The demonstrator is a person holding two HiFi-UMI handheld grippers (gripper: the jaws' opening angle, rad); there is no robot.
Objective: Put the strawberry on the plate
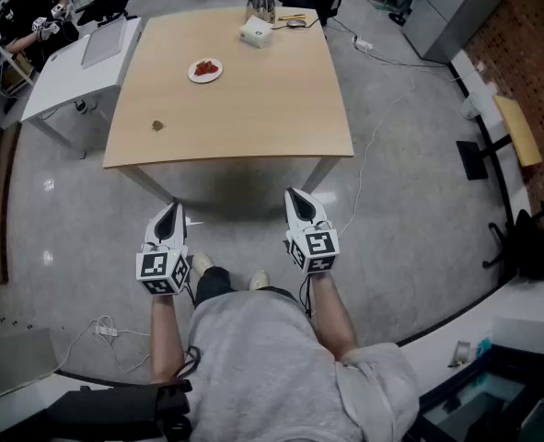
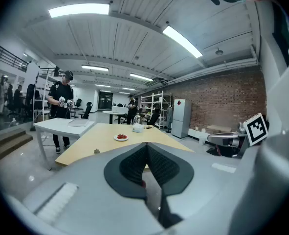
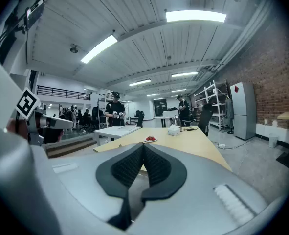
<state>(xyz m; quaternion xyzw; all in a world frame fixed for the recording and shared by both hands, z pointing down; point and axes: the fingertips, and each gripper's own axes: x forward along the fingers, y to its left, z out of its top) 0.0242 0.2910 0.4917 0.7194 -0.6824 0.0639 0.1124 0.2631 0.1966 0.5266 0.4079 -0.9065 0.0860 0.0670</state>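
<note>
Short of the desk's [image 1: 253, 118] near edge, the left claw [image 1: 172, 206] and the right claw [image 1: 293, 194] hang empty.

Each claw has its pads pressed together with nothing between them, and both are well apart from the desk. Red fruit, seemingly the strawberry [image 1: 206, 66], already lies on the white plate [image 1: 194, 75] toward the desk's far side, left of centre. A small brown scrap [image 1: 157, 126] near the desk's near-left corner is too small to name. A strawberry is likely light, soft and easily bruised, with slick skin. I would close gently across its broad shoulders, just below the leaves, rather than pinch the tip.
</note>
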